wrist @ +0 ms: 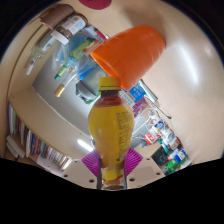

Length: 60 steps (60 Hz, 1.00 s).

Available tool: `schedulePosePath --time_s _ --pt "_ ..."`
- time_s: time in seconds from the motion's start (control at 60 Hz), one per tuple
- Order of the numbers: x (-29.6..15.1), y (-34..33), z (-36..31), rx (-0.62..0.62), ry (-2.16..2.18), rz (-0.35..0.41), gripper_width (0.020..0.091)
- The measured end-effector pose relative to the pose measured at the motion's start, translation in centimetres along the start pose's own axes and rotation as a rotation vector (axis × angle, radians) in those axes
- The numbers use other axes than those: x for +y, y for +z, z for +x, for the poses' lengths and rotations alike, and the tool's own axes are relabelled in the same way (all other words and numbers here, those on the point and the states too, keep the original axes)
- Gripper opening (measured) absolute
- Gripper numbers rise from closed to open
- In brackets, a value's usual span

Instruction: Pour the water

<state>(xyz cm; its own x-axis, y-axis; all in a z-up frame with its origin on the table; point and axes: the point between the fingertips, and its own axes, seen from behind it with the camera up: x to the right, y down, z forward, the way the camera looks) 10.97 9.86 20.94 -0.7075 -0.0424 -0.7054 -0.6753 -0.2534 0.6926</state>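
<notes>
While the view is tilted steeply, so that the room appears rotated, a pale cream surface point(190, 70) fills the area beyond and to one side of the jaws; whether it is a wall or a counter cannot be told from this angle. Along the other side, shelves point(45, 150) packed with colourful packaged goods run away from the jaws, and more bright packets point(160, 135) crowd close beside the bottle on the opposite side. Long light strips point(62, 82) show among the shelving further off.

Between the jaws stands a yellow bottle point(110, 130) with a printed label, its body rising straight ahead from the gripper point(112, 168). The pink pads point(92, 163) lie against both sides of the bottle's lower part, so the jaws are clenched on it and carry it.

Just beyond the bottle's neck, an orange cup point(128, 55) lies on its side relative to the view, its wide body reaching away from the jaws and its mouth meeting the bottle's top, which touches or enters the opening. Whether liquid is passing between them cannot be made out.
</notes>
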Motion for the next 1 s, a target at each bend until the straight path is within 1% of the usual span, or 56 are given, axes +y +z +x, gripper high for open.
schedulePosePath --time_s 0.083,0.15,0.183,0.267,0.317,0.367,0.383,0.417,0.433,0.467,0.483,0.5,0.517,0.533,0.583,0.633,0.65,0.683,0.717,0.783,0.833,0.9,0.967,1.0 --pt "0.4 0.1 0.1 0.011 -0.017 -0.012 0.0288" --pt "1.6 0.1 0.2 0.037 -0.1 -0.051 0.0287" --pt "2.4 0.2 0.3 0.066 -0.177 -0.085 0.0285" --pt "3.9 -0.4 0.2 0.178 -0.513 -0.144 0.0286" --pt "2.8 -1.3 -0.9 0.225 -0.827 -0.152 0.0292" --pt "0.9 -1.6 -3.9 0.268 -1.17 -0.082 0.0298" --pt "0.9 -1.5 -5.1 0.293 -1.278 -0.035 0.0314" --pt "-0.6 -1.8 -8.1 0.293 -1.498 0.036 0.0324" --pt "-1.4 -2.2 -9.6 0.293 -1.604 0.075 0.0353" --pt "-2.9 -2.8 -12.5 0.29 -1.801 0.155 0.0378" --pt "-4.4 -3.3 -13.7 0.263 -1.895 0.178 0.0379" --pt "-5.7 -3.8 -15.0 0.27 -1.974 0.208 0.0393" --pt "-6.6 -4.1 -15.6 0.283 -2.044 0.239 0.0411" --pt "-6.9 -4.2 -16.2 0.328 -2.09 0.274 0.0415" --pt "-10.6 -5.6 -16.8 0.413 -2.194 0.332 0.0437" --pt "-14.6 -6.9 -16.3 0.503 -2.222 0.365 0.0445" --pt "-16.7 -7.3 -16.1 0.503 -2.233 0.367 0.0446" --pt "-19.2 -8.6 -15.0 0.56 -2.224 0.385 0.0445" --pt "-21.3 -9.3 -14.4 0.625 -2.208 0.397 0.0445" --pt "-24.9 -10.6 -13.2 0.694 -2.211 0.416 0.0448" --pt "-26.6 -11.3 -11.9 0.73 -2.187 0.411 0.0447" --pt "-28.5 -11.8 -10.7 0.738 -2.173 0.414 0.0449" --pt "-30.6 -12.7 -8.6 0.809 -2.124 0.401 0.0455" --pt "-30.3 -12.4 -9.0 0.763 -2.135 0.414 0.0457"
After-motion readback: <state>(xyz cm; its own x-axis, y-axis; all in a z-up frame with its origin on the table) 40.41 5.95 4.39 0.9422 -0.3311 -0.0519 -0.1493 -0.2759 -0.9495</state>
